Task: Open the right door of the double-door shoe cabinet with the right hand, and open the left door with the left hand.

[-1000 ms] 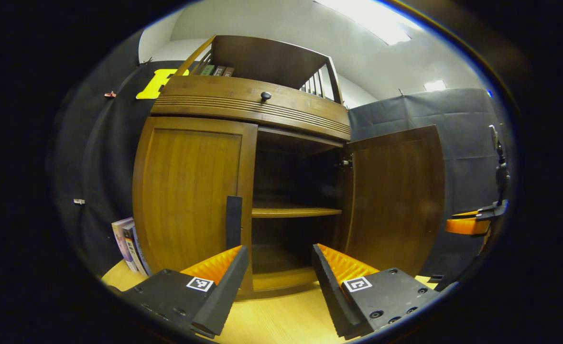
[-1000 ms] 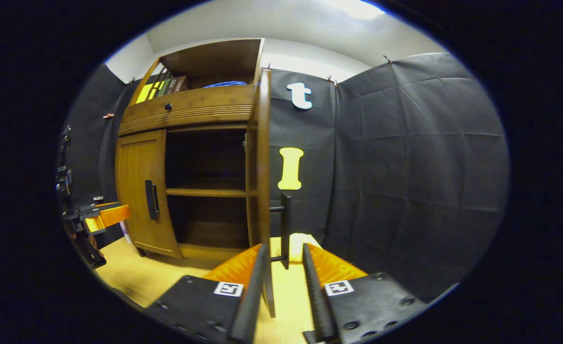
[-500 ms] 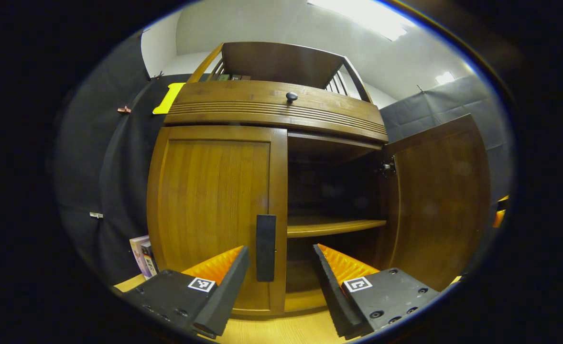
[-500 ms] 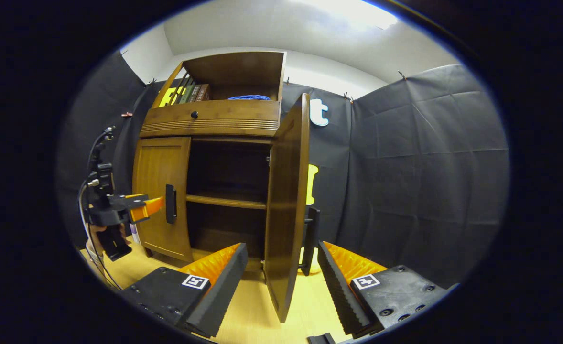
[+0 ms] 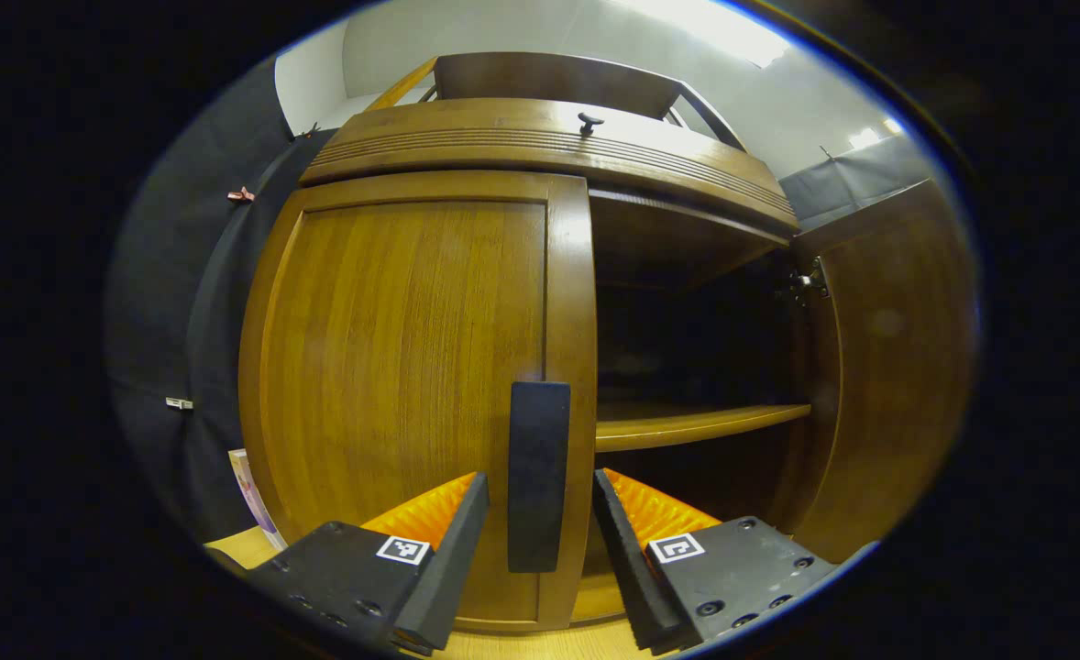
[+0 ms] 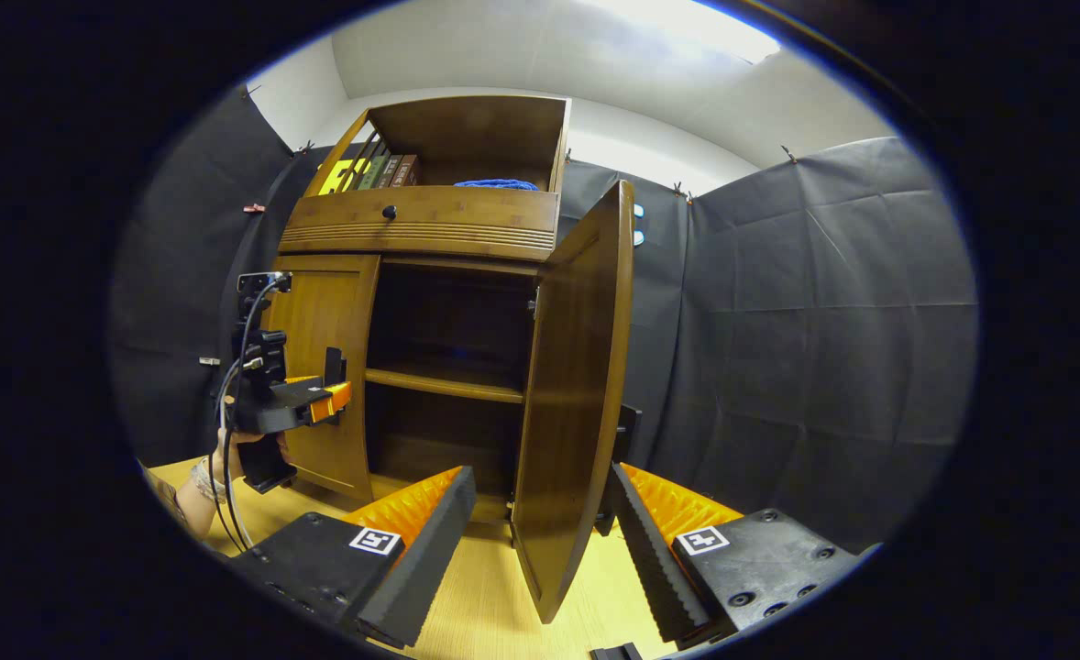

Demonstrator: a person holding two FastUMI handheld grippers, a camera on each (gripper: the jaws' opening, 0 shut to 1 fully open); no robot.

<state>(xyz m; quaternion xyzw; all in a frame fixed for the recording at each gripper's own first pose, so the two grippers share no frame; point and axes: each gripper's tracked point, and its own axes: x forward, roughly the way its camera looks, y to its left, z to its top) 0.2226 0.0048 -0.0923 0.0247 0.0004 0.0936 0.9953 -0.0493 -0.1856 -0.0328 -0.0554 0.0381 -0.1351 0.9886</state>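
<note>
Around the closed left door's handle point(image 5: 538, 477), the left claw point(image 5: 540, 513) is held apart; right door point(image 6: 572, 394) open, right claw point(image 6: 540, 513) apart.

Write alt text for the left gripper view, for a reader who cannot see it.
The left gripper, open, straddles the dark vertical handle of the closed left door without pressing it. Beside it, the right door stands open, showing a dim interior with one shelf.

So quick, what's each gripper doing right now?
Left gripper: open, fingers either side of the left door handle, not clamped.
Right gripper: open, holding nothing.
</note>
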